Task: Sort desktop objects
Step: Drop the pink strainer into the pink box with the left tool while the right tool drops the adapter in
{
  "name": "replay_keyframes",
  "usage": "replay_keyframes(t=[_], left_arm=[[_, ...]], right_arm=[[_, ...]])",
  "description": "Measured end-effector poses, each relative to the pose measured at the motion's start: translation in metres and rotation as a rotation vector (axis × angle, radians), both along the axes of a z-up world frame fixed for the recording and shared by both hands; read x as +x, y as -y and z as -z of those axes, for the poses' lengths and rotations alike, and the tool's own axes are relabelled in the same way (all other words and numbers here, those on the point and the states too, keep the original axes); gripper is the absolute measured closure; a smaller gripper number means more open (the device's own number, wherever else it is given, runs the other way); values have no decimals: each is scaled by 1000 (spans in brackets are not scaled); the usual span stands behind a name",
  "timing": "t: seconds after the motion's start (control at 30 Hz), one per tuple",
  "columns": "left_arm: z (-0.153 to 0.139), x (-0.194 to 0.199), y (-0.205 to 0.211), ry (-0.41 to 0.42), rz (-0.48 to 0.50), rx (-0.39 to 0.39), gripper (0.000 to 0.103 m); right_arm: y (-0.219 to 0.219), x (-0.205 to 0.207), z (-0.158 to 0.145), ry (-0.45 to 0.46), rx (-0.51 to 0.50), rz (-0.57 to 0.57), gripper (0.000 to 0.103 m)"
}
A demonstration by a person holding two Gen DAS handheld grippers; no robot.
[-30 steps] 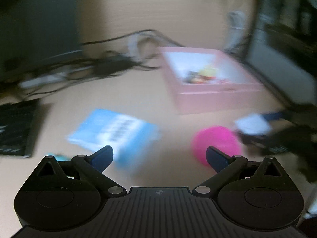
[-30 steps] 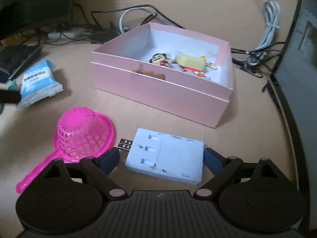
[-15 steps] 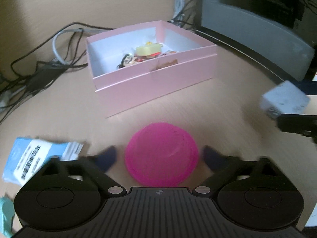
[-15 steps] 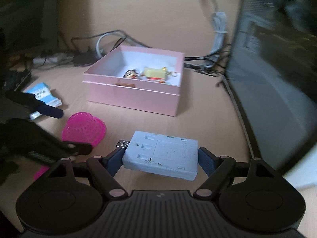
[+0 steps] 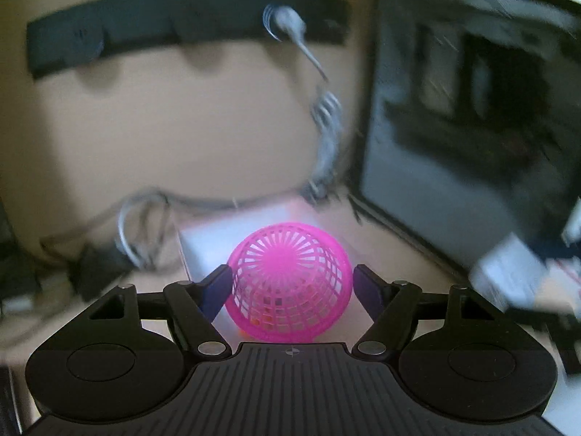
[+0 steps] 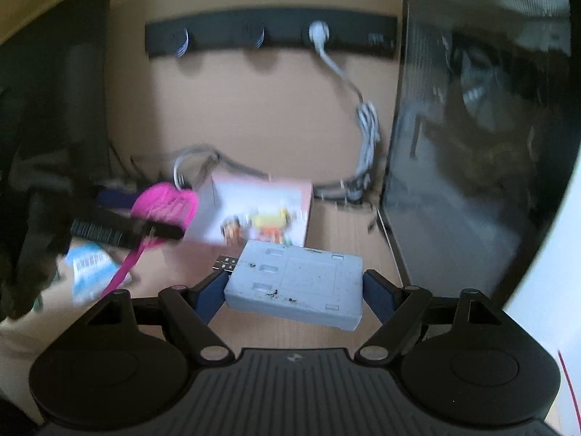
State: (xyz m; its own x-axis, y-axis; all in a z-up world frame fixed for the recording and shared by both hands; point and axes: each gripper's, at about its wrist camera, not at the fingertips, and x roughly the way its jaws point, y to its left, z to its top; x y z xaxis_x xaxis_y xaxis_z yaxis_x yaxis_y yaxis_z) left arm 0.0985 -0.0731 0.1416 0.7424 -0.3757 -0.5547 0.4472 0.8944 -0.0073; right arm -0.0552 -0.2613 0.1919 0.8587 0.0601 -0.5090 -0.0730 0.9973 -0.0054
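Observation:
A pink mesh strainer [image 5: 290,254] hangs off the desk between the blue pads of my left gripper [image 5: 292,283], whose jaws are still closing on its bowl. In the right wrist view the strainer [image 6: 165,207] and its handle show at the left, beside the open pink box [image 6: 307,210]. My right gripper [image 6: 294,290] is shut on a grey USB hub [image 6: 296,283], held above the desk just in front of that box. The box [image 5: 207,243] holds small colourful toys and lies behind the strainer in the left wrist view.
A blue packet [image 6: 89,265] lies on the desk at the left. A dark computer case [image 6: 472,145] stands close on the right. White cables [image 6: 366,134] run down from a black socket strip [image 6: 268,32] on the back wall. A dark screen [image 6: 54,109] stands at the left.
My left gripper closed around the pink strainer and lifted it off the desk towards the pink box. My right gripper rose with the hub in it.

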Motion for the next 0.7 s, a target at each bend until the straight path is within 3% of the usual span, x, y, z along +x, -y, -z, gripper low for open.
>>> replay_keyframes(t=[0.2, 0.3, 0.4, 0.57, 0.7], left_arm=[[0, 81, 27, 3, -60, 16, 24], [16, 123, 43, -33, -65, 44, 23], [40, 146, 51, -82, -70, 113, 14], [63, 124, 35, -169, -50, 97, 8], [61, 76, 1, -204, -78, 1, 6]], right_arm=[[12, 19, 6, -8, 27, -33, 22], [17, 23, 14, -39, 13, -48, 22], [26, 29, 19, -59, 5, -46, 22], [41, 40, 24, -77, 15, -33, 22], [35, 65, 29, -93, 11, -86, 22]])
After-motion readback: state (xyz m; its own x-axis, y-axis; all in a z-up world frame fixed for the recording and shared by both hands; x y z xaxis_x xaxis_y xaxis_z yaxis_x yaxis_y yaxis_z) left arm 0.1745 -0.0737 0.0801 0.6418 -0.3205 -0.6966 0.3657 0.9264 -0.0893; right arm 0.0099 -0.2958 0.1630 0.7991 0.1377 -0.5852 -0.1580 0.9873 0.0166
